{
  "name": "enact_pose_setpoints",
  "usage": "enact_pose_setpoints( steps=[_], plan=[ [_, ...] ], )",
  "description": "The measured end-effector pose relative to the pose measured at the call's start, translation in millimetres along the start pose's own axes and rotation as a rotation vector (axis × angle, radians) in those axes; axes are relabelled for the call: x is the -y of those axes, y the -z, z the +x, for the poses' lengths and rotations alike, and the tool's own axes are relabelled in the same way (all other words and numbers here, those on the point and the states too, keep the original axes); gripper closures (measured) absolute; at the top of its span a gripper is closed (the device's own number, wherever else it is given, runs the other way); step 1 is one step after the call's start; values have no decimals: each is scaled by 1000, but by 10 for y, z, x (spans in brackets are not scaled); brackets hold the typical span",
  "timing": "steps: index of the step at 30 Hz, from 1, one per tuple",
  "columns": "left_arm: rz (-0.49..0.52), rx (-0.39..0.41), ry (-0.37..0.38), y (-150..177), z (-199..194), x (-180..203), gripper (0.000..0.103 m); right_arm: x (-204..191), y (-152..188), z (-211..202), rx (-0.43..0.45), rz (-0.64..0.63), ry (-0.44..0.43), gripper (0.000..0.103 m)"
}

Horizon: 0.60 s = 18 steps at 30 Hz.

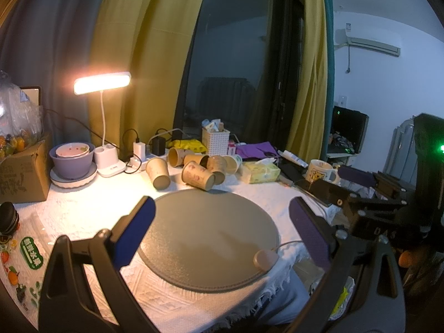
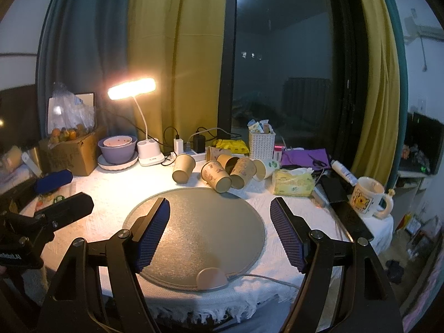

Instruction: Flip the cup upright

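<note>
Both grippers hang spread wide with nothing held: left gripper [image 1: 222, 213], right gripper [image 2: 219, 211], each over the round grey mat [image 2: 194, 233]. The tan printed paper cups [image 2: 216, 177] lie tipped over mid-frame, just beyond the mat's far edge.

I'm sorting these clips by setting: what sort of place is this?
Most likely a lived-in room at home, at night. A cluttered table carries tipped paper cups behind a round grey mat, a lit desk lamp and a tissue pack; yellow curtains frame a dark window, with a wall air conditioner.
</note>
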<state>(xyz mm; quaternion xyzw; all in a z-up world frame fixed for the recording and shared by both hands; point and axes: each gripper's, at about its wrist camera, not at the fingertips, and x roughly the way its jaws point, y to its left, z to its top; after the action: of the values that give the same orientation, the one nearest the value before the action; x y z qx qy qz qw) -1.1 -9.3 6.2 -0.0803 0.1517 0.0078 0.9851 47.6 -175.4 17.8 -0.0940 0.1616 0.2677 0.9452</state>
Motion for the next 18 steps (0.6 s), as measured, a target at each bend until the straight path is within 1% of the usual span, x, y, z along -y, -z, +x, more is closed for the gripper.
enact_pose_setpoints(
  steps=[4,7,18],
  plan=[
    [2,-1,2,20,-3,1,5,-12,9,-7,11,-13,-9,25],
    [2,-1,2,21,-4,3,5,-3,10,-12,14,-18,-1,28],
    [3,0,3,7,1,12,5,16,19,-21,18,-10,-9,28]
  ],
)
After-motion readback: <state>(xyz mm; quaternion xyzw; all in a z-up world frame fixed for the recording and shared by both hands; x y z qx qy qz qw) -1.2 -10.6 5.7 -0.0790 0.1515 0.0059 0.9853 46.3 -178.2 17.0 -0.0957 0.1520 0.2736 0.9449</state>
